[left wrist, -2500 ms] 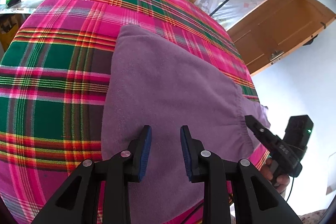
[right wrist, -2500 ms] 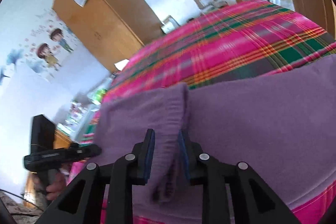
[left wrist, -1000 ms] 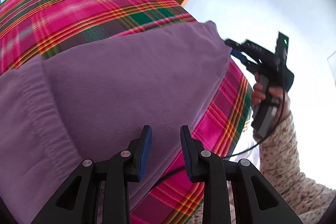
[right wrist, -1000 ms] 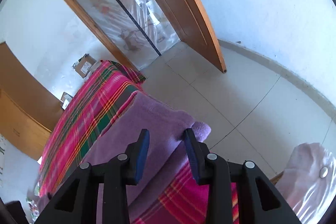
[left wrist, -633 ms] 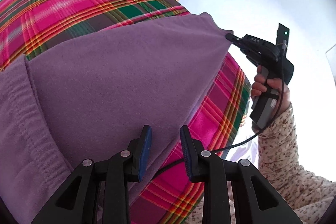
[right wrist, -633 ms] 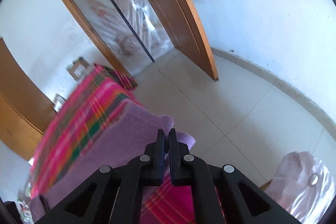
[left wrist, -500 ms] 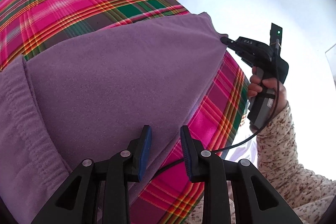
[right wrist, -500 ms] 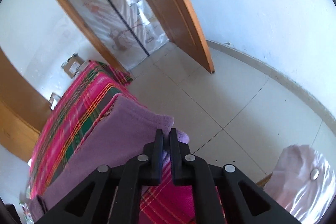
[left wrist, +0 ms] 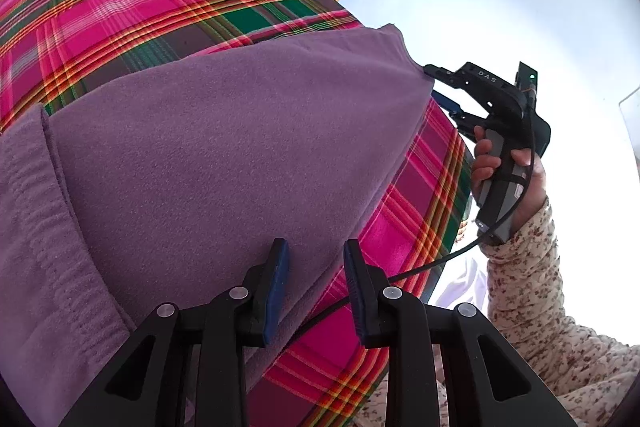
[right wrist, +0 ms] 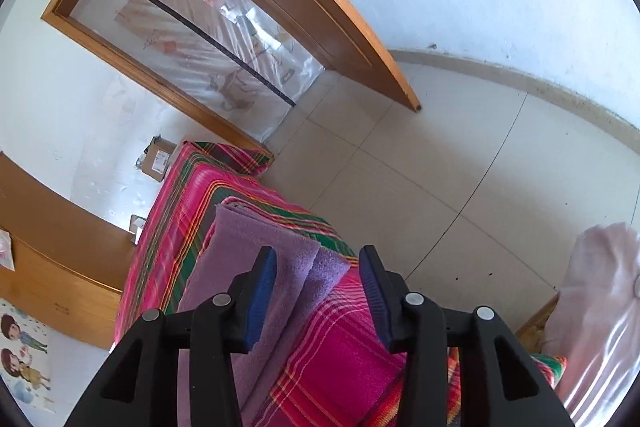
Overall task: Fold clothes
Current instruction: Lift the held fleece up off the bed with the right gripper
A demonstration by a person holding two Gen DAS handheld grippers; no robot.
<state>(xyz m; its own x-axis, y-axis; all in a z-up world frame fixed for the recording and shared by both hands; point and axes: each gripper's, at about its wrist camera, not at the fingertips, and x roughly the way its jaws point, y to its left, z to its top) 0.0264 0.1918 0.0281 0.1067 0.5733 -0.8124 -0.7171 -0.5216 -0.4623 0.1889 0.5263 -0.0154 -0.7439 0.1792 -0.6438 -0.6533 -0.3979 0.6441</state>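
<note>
Purple garment (left wrist: 208, 155), a fleece piece with a gathered band along its left edge, lies spread on the plaid blanket (left wrist: 132, 3) and fills the centre and left of the left wrist view. In the right wrist view the same garment (right wrist: 256, 251) runs as a folded strip from the lower centre up toward the middle of the frame, its corner near the blanket's edge above the tiled floor (right wrist: 440, 155).

Left gripper (left wrist: 314, 281), at the bottom centre of its own view, hovers over the garment's near hem; its blue pads stand apart and press on no cloth.

Right gripper (left wrist: 434, 83), at the right of the left wrist view, is held by a hand (left wrist: 508, 171) in a speckled sleeve (left wrist: 532, 283). Its upper fingertip touches the garment's far corner. In its own view the right gripper (right wrist: 318, 269) has its jaws opening; the garment's corner lies between the pads, and neither pad presses on it.

Wooden door (right wrist: 320, 7), upper centre of the right wrist view, stands open. A pale pink bundle (right wrist: 596, 307) sits at the lower right.
</note>
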